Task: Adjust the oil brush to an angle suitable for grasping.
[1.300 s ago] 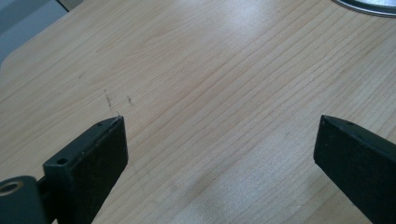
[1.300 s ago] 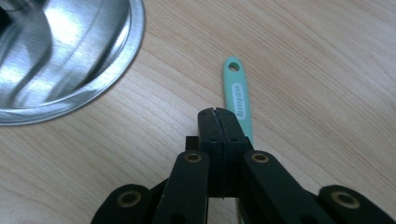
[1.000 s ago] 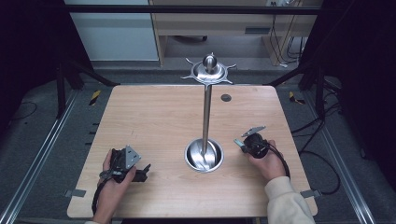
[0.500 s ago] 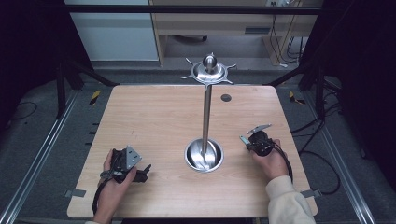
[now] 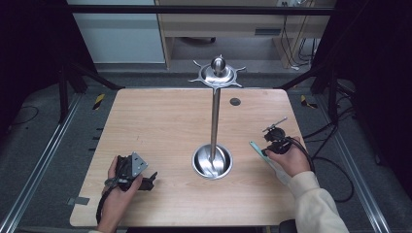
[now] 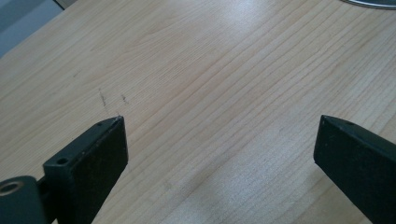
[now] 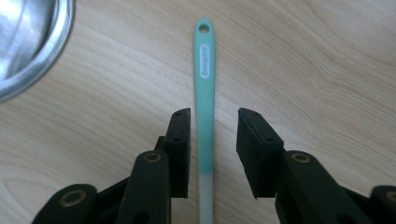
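My right gripper (image 7: 214, 140) has just been opening, and its jaws now stand narrowly apart with the teal handle (image 7: 205, 88) between them, the left pad close against it, the right pad clear of it; the handle points to twelve o'clock and lies on the wooden table (image 7: 327, 60); the steel stand's round base (image 7: 28, 42) sits at ten o'clock; in the high view the stand (image 5: 214, 121) rises mid-table, the handle (image 5: 256, 147) at four o'clock of it; my left gripper (image 6: 219, 154) gapes wide over bare wood, holding nothing.

Handle (image 7: 205, 88) btwn right fingers (image 7: 180, 140), right of stand (image 5: 212, 160).
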Demonstrator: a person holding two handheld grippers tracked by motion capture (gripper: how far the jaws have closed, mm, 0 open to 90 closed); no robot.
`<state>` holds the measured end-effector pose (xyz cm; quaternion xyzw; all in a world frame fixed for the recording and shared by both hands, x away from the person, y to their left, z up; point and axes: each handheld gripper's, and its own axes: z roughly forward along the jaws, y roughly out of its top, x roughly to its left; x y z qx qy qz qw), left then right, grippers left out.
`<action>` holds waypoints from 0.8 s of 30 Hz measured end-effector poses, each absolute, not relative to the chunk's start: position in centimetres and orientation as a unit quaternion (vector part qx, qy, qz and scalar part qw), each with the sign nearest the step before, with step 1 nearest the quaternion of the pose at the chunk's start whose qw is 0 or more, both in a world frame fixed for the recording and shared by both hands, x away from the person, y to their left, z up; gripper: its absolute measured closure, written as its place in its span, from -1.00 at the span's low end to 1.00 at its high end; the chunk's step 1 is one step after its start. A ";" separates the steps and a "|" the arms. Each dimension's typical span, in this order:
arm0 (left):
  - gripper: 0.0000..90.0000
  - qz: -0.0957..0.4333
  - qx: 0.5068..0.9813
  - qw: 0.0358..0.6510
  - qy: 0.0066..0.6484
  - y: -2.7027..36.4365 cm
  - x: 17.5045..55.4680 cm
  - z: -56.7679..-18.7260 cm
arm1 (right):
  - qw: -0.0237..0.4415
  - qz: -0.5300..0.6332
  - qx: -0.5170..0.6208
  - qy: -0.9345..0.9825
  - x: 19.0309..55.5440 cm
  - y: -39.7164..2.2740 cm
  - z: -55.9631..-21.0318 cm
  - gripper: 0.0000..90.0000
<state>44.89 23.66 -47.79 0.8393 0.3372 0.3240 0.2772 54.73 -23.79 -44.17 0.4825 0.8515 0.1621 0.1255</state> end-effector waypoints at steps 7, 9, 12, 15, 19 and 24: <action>-0.94 0.324 0.839 0.278 0.337 23.7 44.9 -47.8 | 0.085 0.121 0.475 0.867 55.0 -23.6 -44.6 0.48; -0.94 0.324 0.839 0.278 0.337 23.7 44.9 -47.8 | 0.078 0.111 0.472 0.871 55.0 -23.5 -44.9 0.49; -0.94 0.324 0.839 0.278 0.336 23.7 44.9 -47.8 | 0.071 0.097 0.473 0.873 55.0 -23.3 -45.3 0.52; -0.94 0.323 0.840 0.278 0.336 23.6 44.9 -47.8 | 0.065 0.085 0.472 0.875 55.0 -23.2 -45.8 0.54; -0.94 0.323 0.840 0.278 0.336 23.6 44.9 -47.8 | 0.064 0.080 0.472 0.876 55.0 -23.4 -46.1 0.59; -0.94 0.323 0.840 0.278 0.336 23.6 44.9 -47.8 | 0.058 0.075 0.479 0.873 55.1 -23.5 -46.2 0.63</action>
